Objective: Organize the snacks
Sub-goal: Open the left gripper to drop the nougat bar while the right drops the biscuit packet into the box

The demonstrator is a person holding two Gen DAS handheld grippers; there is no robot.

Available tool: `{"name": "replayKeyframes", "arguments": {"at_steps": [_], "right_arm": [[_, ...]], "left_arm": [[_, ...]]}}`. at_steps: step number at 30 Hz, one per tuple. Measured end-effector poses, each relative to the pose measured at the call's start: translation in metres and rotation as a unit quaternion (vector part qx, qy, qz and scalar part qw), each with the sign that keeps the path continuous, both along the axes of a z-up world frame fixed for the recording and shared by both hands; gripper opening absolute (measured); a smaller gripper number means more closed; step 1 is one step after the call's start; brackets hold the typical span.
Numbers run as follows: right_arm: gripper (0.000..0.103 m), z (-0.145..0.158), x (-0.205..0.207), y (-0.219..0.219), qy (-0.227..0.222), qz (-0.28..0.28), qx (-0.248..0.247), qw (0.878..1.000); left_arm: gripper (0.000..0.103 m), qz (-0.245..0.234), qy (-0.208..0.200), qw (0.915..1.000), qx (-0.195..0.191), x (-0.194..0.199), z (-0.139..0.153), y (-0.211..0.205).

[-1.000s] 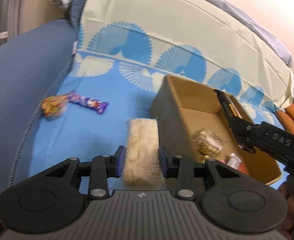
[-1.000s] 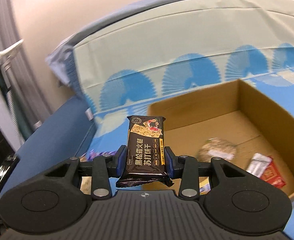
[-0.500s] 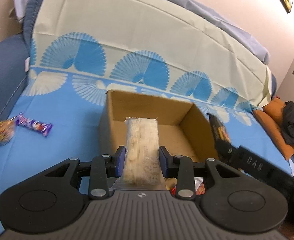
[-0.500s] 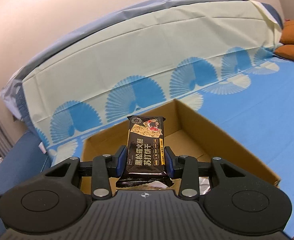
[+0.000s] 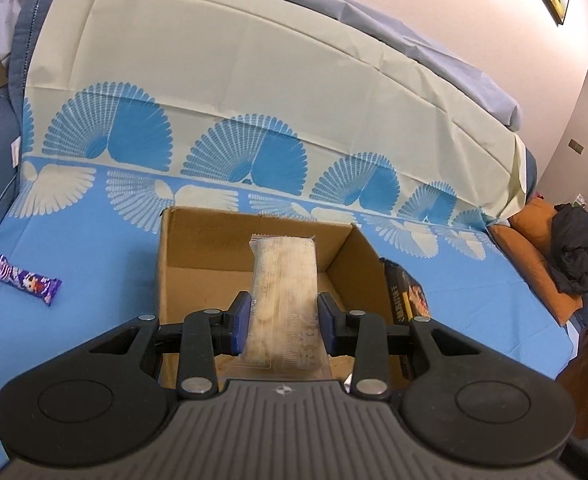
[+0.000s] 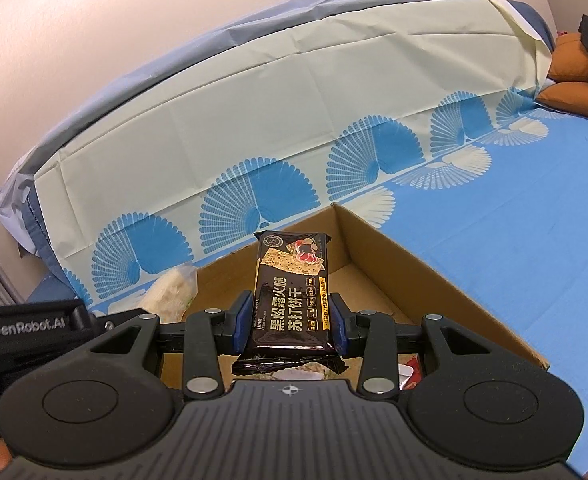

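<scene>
Both hands loaded, both over the box: left gripper (image 5: 284,318) is clamped on a pale, clear-wrapped cracker pack (image 5: 284,280), blue pads (image 5: 241,322) pinching its sides, pack sticking out fwd above the open brown cardboard box (image 5: 198,248). Right gripper (image 6: 290,324) is clenched on a black foil cracker packet w/ Chinese print (image 6: 292,292), held upright-ish over the same box, near its right half; the left unit shows at the left edge of the right cam, so the two sit close side by side. Down in the box, a few wrappers peek out under the right gripper, red and white, hard to ID. Step in hand, I'd say: the drop-off, both snacks poised above the opening. Next move calls for lowering a touch, then letting the jaws go so each pack falls inside the walls, not on the rim. Still out on the blue fan-print cloth (image 5: 94,248): a purple candy bar wrapper (image 5: 28,280) well left of the box, w/ another snack at the frame edge beside it, probably next pickups.
</scene>
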State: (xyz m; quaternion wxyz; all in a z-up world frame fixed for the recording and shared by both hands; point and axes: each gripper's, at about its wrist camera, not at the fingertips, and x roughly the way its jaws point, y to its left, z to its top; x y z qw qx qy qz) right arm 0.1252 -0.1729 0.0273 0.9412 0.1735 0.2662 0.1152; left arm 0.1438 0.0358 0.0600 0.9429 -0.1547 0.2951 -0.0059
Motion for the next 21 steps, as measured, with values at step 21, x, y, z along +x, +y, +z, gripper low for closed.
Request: {"name": "replayKeyframes", "arguments": {"at_steps": [21], "right_arm": [[0.061, -0.006, -0.010, 0.018, 0.007, 0.035, -0.032, 0.999]], "left_arm": [[0.054, 0.002, -0.055, 0.9982, 0.023, -0.067, -0.010, 0.052]]}}
